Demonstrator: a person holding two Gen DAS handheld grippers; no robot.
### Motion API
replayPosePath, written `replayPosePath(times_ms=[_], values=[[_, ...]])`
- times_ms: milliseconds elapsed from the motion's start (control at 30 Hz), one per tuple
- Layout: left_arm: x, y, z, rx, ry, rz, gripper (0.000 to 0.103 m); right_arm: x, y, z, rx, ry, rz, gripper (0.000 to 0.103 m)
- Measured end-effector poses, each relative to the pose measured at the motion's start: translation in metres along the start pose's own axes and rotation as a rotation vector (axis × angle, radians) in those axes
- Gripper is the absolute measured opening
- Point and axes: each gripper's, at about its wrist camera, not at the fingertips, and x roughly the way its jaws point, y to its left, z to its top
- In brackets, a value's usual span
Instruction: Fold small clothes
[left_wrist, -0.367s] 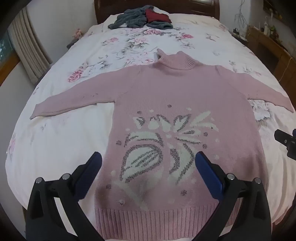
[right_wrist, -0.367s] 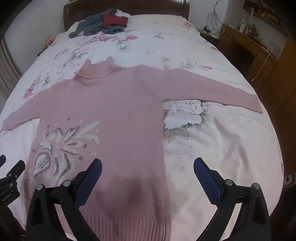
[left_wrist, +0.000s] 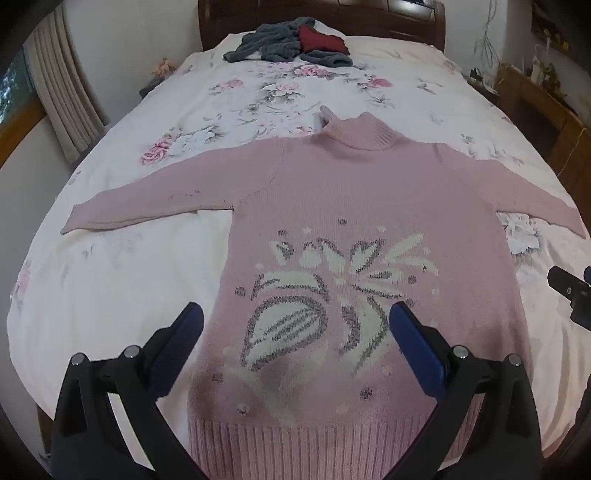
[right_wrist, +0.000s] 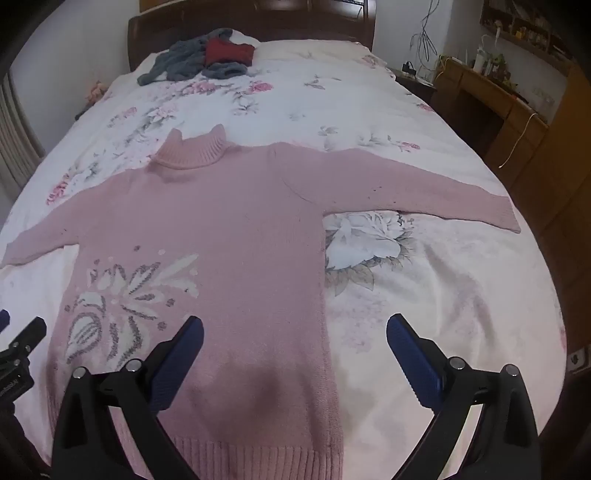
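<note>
A pink turtleneck sweater (left_wrist: 354, 206) (right_wrist: 229, 236) with a white and grey leaf pattern lies flat on the bed, front up, both sleeves spread out sideways and the ribbed hem toward me. My left gripper (left_wrist: 295, 317) hangs open above the lower part of the pattern, holding nothing. My right gripper (right_wrist: 295, 328) is open too, over the sweater's lower right edge and the bedsheet beside it. Part of the right gripper (left_wrist: 570, 291) shows at the right edge of the left wrist view, and part of the left gripper (right_wrist: 20, 347) at the left edge of the right wrist view.
The bed has a white floral sheet (left_wrist: 110, 280) (right_wrist: 443, 295). A pile of grey and dark red clothes (left_wrist: 291, 44) (right_wrist: 199, 59) lies near the dark wooden headboard (right_wrist: 258, 22). A wooden desk (right_wrist: 491, 99) stands to the right, curtains (left_wrist: 62, 96) to the left.
Both grippers have shifted very slightly; the sweater lies as before and both stay open.
</note>
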Motion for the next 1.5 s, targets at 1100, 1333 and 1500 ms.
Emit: replayPosePath(times_ms=[1100,1333,1500], values=[[0.005,0.004,-0.002,0.013,-0.008,0.028,0.1,0.01,0.004,-0.002,-0.005,0.025,0.009,0.099],[0.006,0.005,-0.001,0.015,-0.006,0.033,0.1,0.013,0.006,-0.003,-0.004,0.03,0.007,0.099],[0.007,0.006,-0.002,0.016,-0.003,0.034,0.1,0.015,0.006,-0.002,-0.002,0.035,0.008,0.099]])
